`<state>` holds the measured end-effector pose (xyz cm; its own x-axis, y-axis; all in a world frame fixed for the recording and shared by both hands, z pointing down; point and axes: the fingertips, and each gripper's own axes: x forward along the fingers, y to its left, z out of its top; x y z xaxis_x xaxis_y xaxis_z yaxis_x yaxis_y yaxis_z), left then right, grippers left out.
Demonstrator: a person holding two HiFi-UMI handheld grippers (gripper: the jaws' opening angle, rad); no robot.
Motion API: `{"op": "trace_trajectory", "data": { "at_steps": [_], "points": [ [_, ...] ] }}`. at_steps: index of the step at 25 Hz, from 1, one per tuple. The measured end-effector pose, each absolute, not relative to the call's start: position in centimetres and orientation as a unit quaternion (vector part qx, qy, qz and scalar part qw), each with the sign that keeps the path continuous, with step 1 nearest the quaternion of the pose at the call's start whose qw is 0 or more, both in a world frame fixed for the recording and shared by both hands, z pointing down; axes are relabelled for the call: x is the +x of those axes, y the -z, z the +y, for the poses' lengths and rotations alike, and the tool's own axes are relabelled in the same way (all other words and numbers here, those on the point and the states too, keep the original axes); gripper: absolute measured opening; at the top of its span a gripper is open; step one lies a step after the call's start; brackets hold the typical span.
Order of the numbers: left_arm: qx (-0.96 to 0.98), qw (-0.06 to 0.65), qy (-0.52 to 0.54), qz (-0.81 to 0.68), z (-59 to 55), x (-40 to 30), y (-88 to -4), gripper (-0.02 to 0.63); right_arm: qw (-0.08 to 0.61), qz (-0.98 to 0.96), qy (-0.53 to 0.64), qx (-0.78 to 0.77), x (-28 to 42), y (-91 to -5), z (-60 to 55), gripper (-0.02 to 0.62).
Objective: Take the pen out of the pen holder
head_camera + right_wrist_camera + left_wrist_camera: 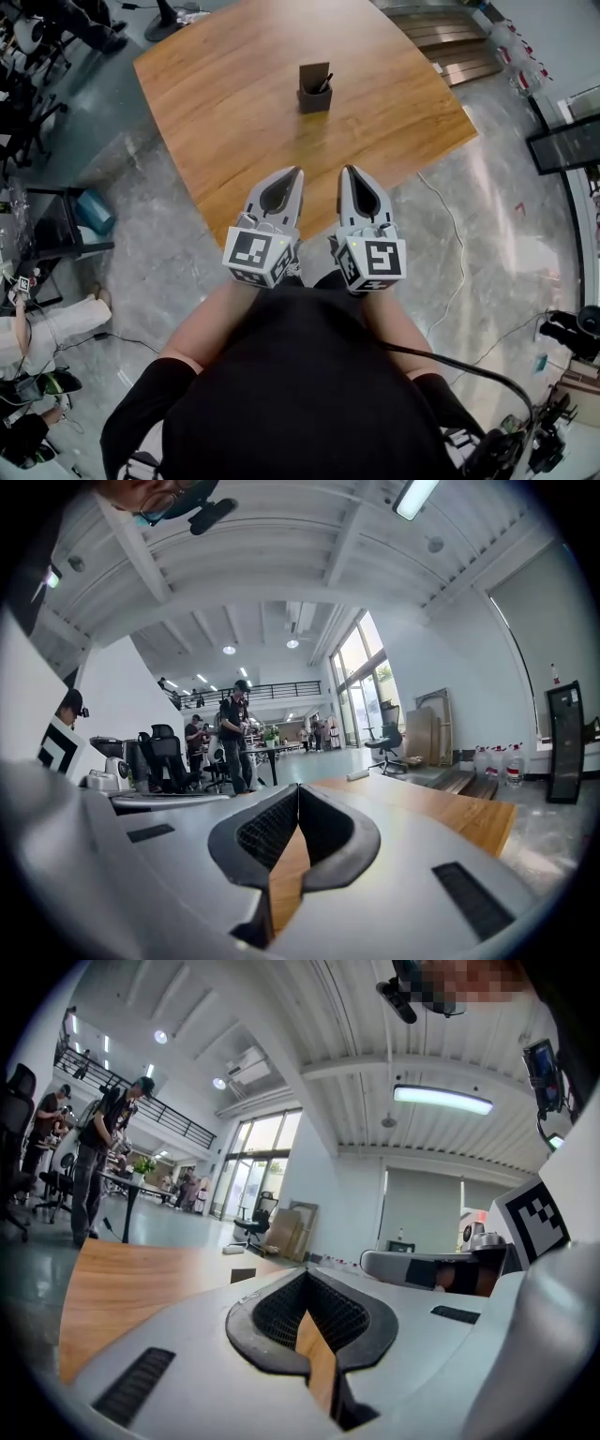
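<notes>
A dark brown pen holder [314, 89] stands upright near the middle of the wooden table [234, 112], with a black pen [324, 84] leaning in it. Both grippers hover side by side at the table's near edge, well short of the holder. My left gripper [296, 174] has its jaws closed together with nothing between them, and so does my right gripper [349, 172]. In the left gripper view the left gripper [305, 1275] points across the tabletop, and the holder [242, 1275] shows small and far off. In the right gripper view the right gripper [298, 787] hides the holder.
Grey polished floor surrounds the table. A blue bin [95, 210] and dark furniture stand at the left, wooden steps [450, 42] at the back right, a monitor [567, 141] at the right. A cable [450, 225] trails over the floor. People [234, 733] stand far off.
</notes>
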<state>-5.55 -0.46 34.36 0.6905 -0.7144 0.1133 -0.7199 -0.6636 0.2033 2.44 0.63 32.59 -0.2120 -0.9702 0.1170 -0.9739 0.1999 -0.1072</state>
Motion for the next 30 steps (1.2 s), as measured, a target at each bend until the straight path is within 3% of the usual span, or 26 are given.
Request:
{"op": "trace_trajectory", "data": {
  "at_steps": [20, 30],
  "points": [
    [0.883, 0.105, -0.038, -0.457, -10.7, -0.8, -37.8, 0.000, 0.045, -0.811, -0.099, 0.574, 7.3, -37.2, -10.7, 0.014],
    [0.878, 0.137, -0.055, -0.456, -16.3, 1.9, -42.6, 0.000, 0.078, -0.808, -0.128, 0.570, 8.8, -42.6, -17.2, 0.014]
  ]
}}
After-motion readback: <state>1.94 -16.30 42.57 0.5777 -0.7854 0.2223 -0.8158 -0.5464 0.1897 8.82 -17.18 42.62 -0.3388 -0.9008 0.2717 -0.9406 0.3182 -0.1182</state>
